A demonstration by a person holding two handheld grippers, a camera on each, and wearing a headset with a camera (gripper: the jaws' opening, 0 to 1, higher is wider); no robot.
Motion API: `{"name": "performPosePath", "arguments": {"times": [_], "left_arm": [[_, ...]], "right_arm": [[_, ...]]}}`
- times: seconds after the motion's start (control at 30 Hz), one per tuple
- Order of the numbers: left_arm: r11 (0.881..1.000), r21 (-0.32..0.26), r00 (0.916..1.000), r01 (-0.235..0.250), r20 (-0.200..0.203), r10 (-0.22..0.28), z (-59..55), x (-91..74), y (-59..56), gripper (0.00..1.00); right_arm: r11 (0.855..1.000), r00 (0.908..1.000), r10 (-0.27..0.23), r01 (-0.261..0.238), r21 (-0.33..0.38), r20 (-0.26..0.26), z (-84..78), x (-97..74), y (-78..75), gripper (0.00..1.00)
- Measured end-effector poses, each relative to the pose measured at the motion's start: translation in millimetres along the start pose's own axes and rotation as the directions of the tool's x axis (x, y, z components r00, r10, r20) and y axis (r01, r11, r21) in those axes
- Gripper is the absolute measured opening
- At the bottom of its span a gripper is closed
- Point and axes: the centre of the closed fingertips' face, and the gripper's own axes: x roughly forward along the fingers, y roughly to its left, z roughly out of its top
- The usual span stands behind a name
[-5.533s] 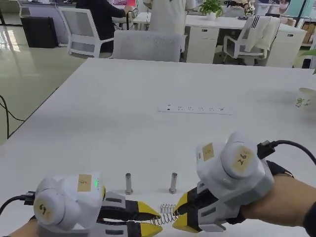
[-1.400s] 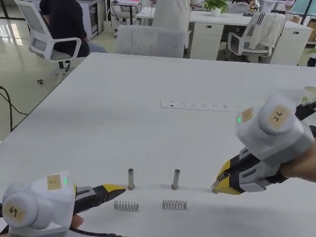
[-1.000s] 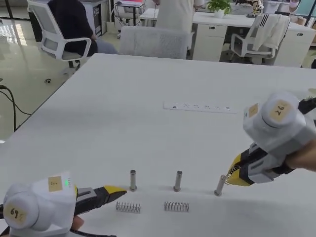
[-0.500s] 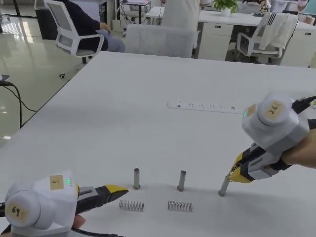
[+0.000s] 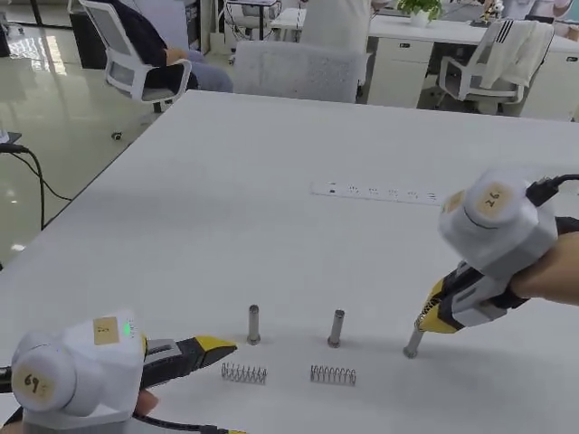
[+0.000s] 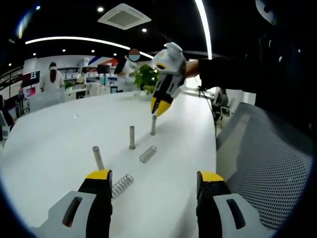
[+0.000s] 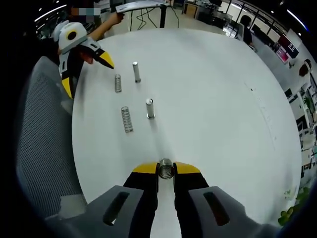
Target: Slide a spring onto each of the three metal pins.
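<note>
Right yellow-tipped gripper pinches a silver coil spring end-on, axis along the jaws, aimed down at the rightmost steel pin just at its 7 o'clock. Left yellow-tipped gripper has jaws wide. Two loose coil springs lie flat, axes 3-to-9, nearest at its 3 o'clock in head view.

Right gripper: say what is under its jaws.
Under the right gripper, the third pin stands on the table, its top at the jaw tips. The jaws clamp a spring, which covers the pin's top in the right gripper view.
</note>
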Motion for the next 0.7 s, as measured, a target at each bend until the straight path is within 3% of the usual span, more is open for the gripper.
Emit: {"name": "performPosePath", "arguments": {"times": [0.33,0.7], "left_arm": [[1.0,0.0,1.0,-0.001,0.001,0.001,0.3,0.2,0.1,0.65],[1.0,0.0,1.0,0.0,-0.003,0.0,-0.8,0.1,-0.8,0.64]], "right_arm": [[1.0,0.9988,0.018,-0.018,-0.006,-0.046,-5.0,14.7,-2.2,0.08],[0.999,0.9976,0.031,-0.03,0.024,-0.062,-10.8,32.3,-2.1,0.08]]}}
